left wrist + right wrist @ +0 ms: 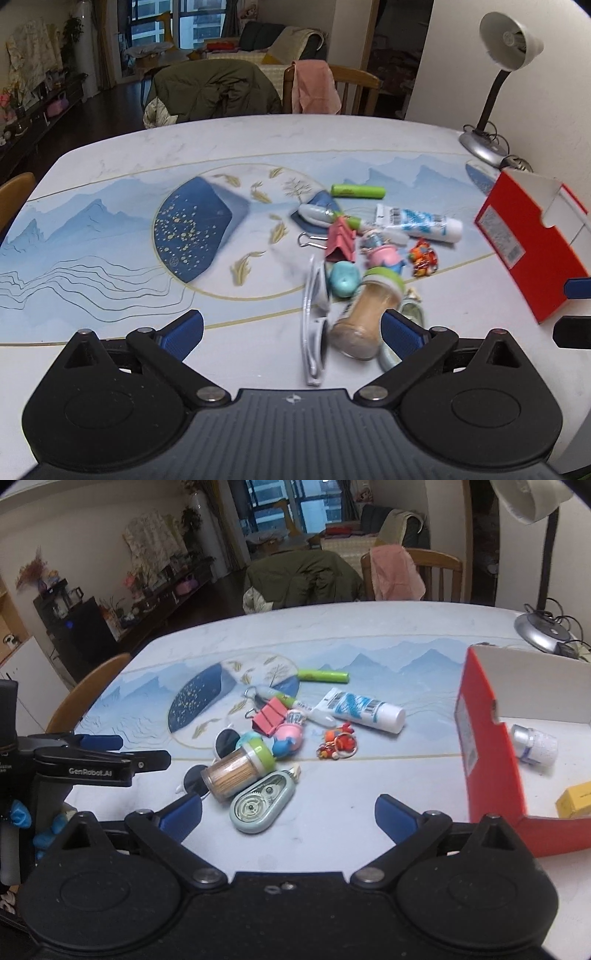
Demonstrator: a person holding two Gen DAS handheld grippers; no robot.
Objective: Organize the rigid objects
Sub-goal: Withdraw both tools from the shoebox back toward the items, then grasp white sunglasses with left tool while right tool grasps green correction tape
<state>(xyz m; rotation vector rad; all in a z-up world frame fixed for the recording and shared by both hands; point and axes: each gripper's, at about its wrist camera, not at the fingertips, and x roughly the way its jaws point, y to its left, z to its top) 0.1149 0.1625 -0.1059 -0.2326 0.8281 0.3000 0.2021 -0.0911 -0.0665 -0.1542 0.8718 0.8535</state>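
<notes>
Red cardboard box [524, 236] sits off to the right in the left wrist view, well apart from the pile of small stuff in the middle of the table [110, 155]. Left gripper [291, 328] has its jaws spread wide with nothing in them, and the toothpick jar [369, 314] lies on its side right at the right-hand finger, with the white sunglasses [314, 314] just beside it. Honestly the risk is obvious: that jar is round and lying down, so any nudge from a finger probably rolls it into the teal thing [343, 278] or shoves the glasses off line. Frame is also a bit blurry, so I can't tell if the jar actually touches the finger. Over in the right wrist view, the right gripper [288, 816] is wide open and empty too, hovering near the correction tape dispenser [262, 805], which lies touching the toothpick jar [236, 771]. Grab one and the other likely gets dragged along. The binder clip [269, 716], pink figure [290, 734] and red keychain [338, 744] are jumbled close together, and the white tube [365, 710] could roll too. The box [487, 746] already holds a small white bottle [533, 744] and a yellow item [576, 797], and with both grippers working this close, they might bump each other
</notes>
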